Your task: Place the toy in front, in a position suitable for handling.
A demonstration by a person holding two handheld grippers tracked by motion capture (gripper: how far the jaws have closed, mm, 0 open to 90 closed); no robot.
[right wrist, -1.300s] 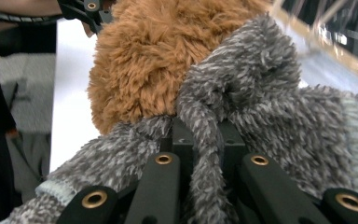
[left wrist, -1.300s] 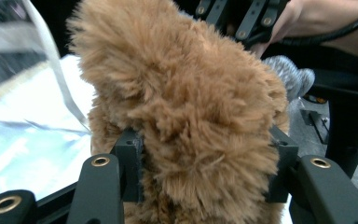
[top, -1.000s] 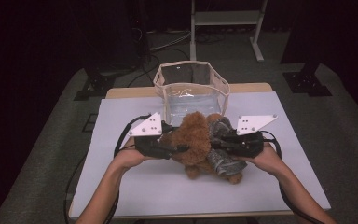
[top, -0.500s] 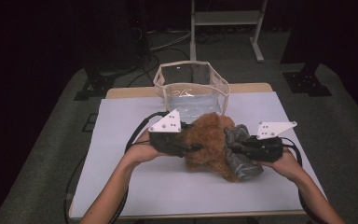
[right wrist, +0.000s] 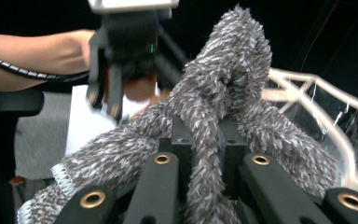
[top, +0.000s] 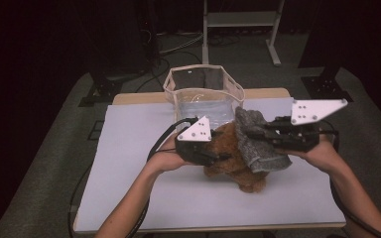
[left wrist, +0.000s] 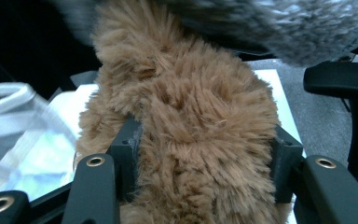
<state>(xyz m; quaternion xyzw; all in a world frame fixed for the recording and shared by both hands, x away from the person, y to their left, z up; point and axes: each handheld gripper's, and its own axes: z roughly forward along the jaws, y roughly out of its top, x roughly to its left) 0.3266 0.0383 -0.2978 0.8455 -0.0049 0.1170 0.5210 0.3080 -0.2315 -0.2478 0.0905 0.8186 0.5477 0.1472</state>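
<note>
Standing at the far middle of the table [top: 129, 198], a clear plastic bin [top: 203, 96] with a pale trimmed rim is being seen open at the top; its walls are see-through and nothing can be made out inside it, though glare on the plastic is making the bottom hard to read. Just in front of it, a brown furry sock [top: 230, 158] is being gripped by the left gripper [top: 217, 157], whose jaws are being pressed into the pile on both sides in the left gripper view, where the fur [left wrist: 186, 140] is bulging between them. A grey fuzzy sock [top: 258, 141] is being held by the right gripper [top: 260, 134], lifted above the table and touching the brown one; in the right gripper view its fabric [right wrist: 205, 135] is being clamped in tightly closed jaws, with loops spilling to either side. The lower end of the brown sock is being rested on the table near its middle. The spot where the two socks meet is being covered by the grey one, so whether they are tangled cannot be told. The bin's rim is being blurred in both gripper views.
</note>
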